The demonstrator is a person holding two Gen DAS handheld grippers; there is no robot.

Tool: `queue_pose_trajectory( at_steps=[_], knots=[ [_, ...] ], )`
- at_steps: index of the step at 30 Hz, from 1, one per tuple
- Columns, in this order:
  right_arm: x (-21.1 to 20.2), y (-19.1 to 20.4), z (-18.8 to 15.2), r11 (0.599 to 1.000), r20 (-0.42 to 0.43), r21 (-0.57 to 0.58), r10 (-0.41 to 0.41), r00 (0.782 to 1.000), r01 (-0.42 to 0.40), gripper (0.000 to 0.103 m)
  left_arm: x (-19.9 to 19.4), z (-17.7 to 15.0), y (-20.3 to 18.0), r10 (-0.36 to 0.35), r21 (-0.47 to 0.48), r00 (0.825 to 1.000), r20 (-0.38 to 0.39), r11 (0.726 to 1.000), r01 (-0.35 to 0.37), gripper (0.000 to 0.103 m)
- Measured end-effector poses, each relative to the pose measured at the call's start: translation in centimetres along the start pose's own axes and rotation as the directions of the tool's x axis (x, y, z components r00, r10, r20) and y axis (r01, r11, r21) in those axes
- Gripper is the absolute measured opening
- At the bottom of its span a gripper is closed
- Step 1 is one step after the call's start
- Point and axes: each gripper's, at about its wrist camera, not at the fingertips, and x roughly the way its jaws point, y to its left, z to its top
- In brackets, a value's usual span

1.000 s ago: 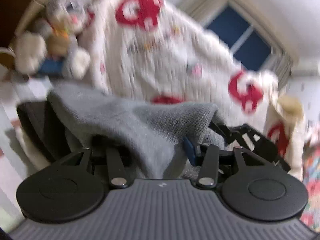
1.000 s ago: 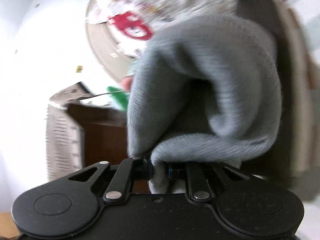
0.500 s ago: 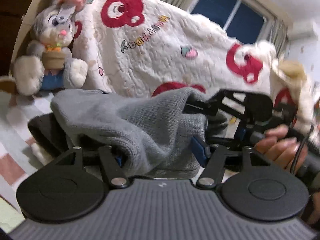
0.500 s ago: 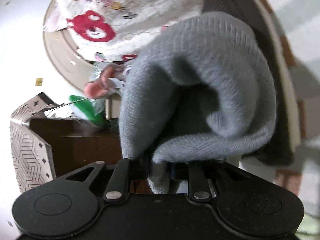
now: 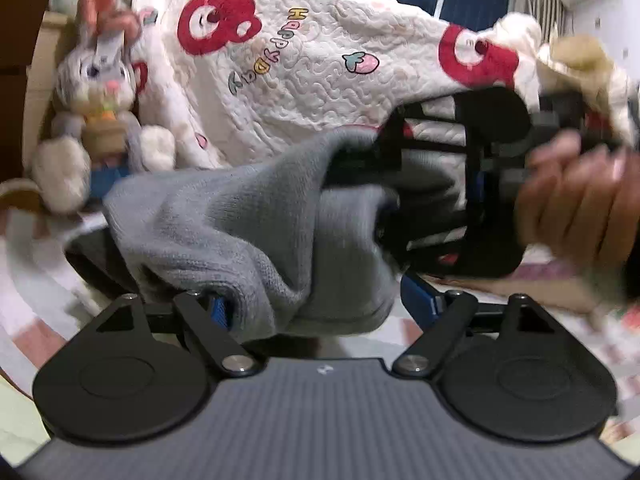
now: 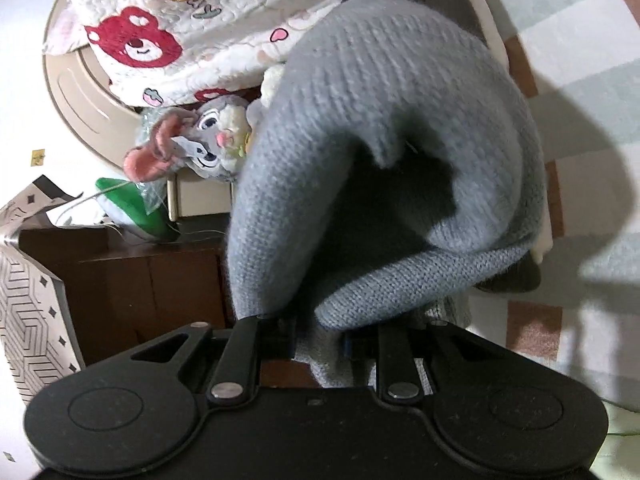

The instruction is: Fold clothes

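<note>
Right gripper: jaws drawn close together, pinching a fold of the grey knit garment, which arches up and forward from the fingers in a rounded hump with a dark hollow under it. Behind the garment, left: white quilted blanket with red bear faces and "Happy Day" lettering; below it a grey plush rabbit, pink ears, partly hidden by the knit. Lower left: dark brown cabinet; right: pale checked bedding.
</note>
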Motion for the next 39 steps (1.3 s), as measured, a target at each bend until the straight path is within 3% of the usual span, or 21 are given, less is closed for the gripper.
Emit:
queue_pose_trajectory(
  at_steps=[2,4,9,12,15,16,18,19,25,27,33,34,36,37,38,39],
  knots=[
    [0.4,0.3,0.2,1.0,-0.022,0.003,-0.021,1.0,0.021,0.026,0.2,-0.1,-0.1,0.056,-0.022,0.998,0.043,0.998,-0.055,0.073],
    [0.7,0.5,0.3,0.999,-0.045,0.009,-0.041,0.998,0.041,0.026,0.7,0.0,0.3,0.1,-0.059,0.994,0.046,0.994,-0.097,0.037],
    [0.2,-0.1,0.7,0.999,-0.095,0.024,-0.047,0.994,0.049,0.03,1.1,0.0,0.9,0.132,-0.06,0.991,0.025,0.99,-0.13,0.029],
    [-2.3,0.8,0.0,0.996,-0.133,-0.07,-0.064,0.989,0.055,0.054,1.1,0.0,1.2,0.139,-0.072,0.99,0.014,0.988,-0.138,0.028],
    [-6.3,3.2,-1.0,0.959,-0.09,-0.255,-0.148,0.985,0.121,0.057,1.3,0.2,1.4,0.137,-0.089,0.99,0.014,0.987,-0.136,0.028],
    [-8.0,4.2,-1.5,0.917,-0.033,-0.355,-0.207,0.978,0.183,0.057,1.3,0.2,1.4,0.139,-0.092,0.99,0.018,0.986,-0.137,0.028],
    [-10.6,5.5,-3.4,0.77,0.144,-0.546,-0.303,0.942,0.331,0.057,1.5,0.4,1.4,0.142,-0.106,0.99,0.024,0.985,-0.139,0.028],
    [-10.4,5.7,-3.5,0.726,0.183,-0.582,-0.321,0.929,0.365,0.057,1.6,0.4,1.4,0.142,-0.115,0.99,0.025,0.984,-0.138,0.028],
    [-6.3,5.9,-2.1,0.525,0.327,-0.695,-0.378,0.866,0.492,0.058,1.7,0.4,1.7,0.14,-0.128,0.99,0.023,0.982,-0.136,0.028],
    [-5.0,5.9,-1.7,0.45,0.376,-0.72,-0.388,0.841,0.529,0.062,1.7,0.4,1.8,0.136,-0.132,0.99,0.024,0.982,-0.132,0.028],
    [-0.9,6.1,-0.4,0.207,0.522,-0.754,-0.389,0.759,0.624,0.063,1.8,-0.3,1.9,0.129,-0.107,0.991,0.026,0.986,-0.126,0.028],
    [-0.7,5.6,0.0,0.231,0.519,-0.754,-0.366,0.773,0.615,0.063,1.8,-0.5,1.9,0.13,-0.099,0.991,0.024,0.987,-0.127,0.029],
    [-0.6,4.4,0.7,0.315,0.497,-0.752,-0.306,0.812,0.579,0.062,1.9,-0.8,1.8,0.133,-0.076,0.991,0.02,0.988,-0.131,0.031],
    [-0.4,3.7,1.2,0.358,0.487,-0.744,-0.287,0.825,0.564,0.054,2.1,-0.9,1.8,0.136,-0.052,0.991,0.018,0.989,-0.135,0.031],
    [-0.1,3.0,1.7,0.4,0.478,-0.734,-0.271,0.836,0.549,0.032,2.2,-0.7,1.7,0.14,-0.025,0.99,0.012,0.99,-0.139,0.031],
    [0.1,2.4,2.2,0.442,0.469,-0.722,-0.254,0.846,0.533,0.031,2.2,-0.1,1.6,0.144,0.008,0.99,0.001,0.99,-0.144,0.03]
  ],
)
